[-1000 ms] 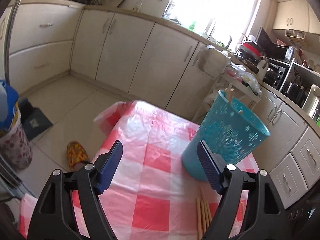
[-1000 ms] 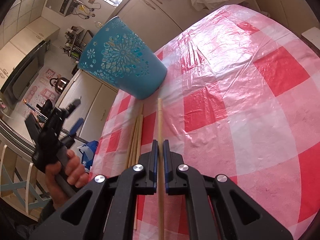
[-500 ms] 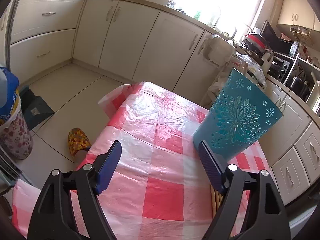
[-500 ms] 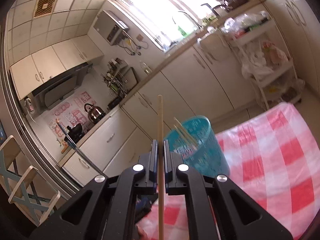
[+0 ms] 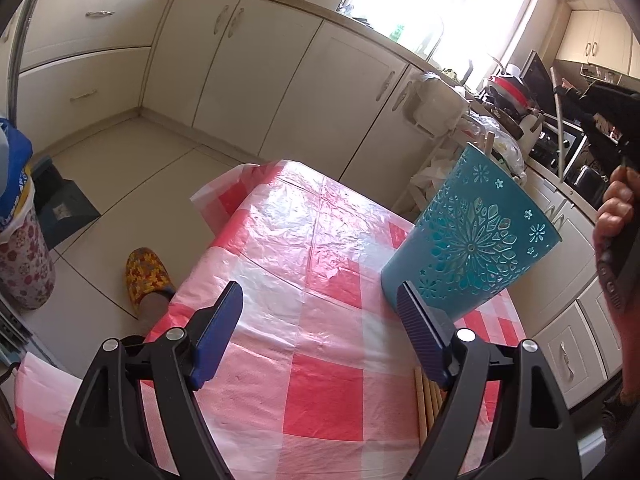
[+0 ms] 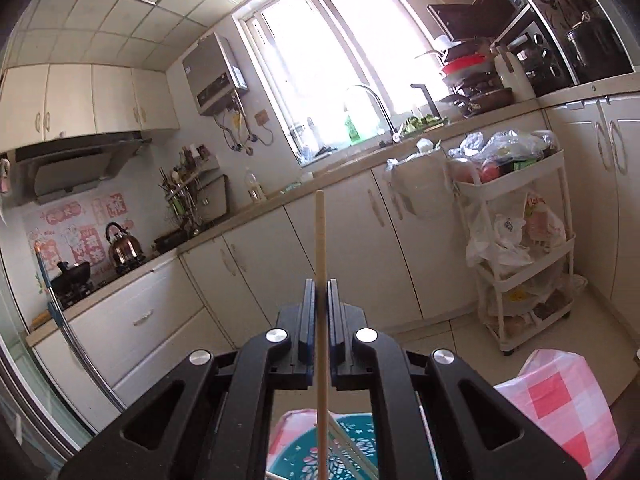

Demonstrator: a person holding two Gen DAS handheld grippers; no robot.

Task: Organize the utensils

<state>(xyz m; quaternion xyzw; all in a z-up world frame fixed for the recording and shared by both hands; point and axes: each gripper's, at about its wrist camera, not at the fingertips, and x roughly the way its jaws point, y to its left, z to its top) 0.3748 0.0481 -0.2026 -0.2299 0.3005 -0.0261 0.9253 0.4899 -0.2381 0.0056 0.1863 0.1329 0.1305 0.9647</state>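
The right gripper point(image 6: 319, 312), clamped on 1 upright chopstick point(image 6: 320, 248), hangs directly above the teal holder point(image 6: 320, 456); the left gripper point(image 5: 320, 316) gapes empty beside it.

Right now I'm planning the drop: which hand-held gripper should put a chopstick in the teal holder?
Right hand-held gripper: it grips a chopstick above the teal holder. The left is open, empty.
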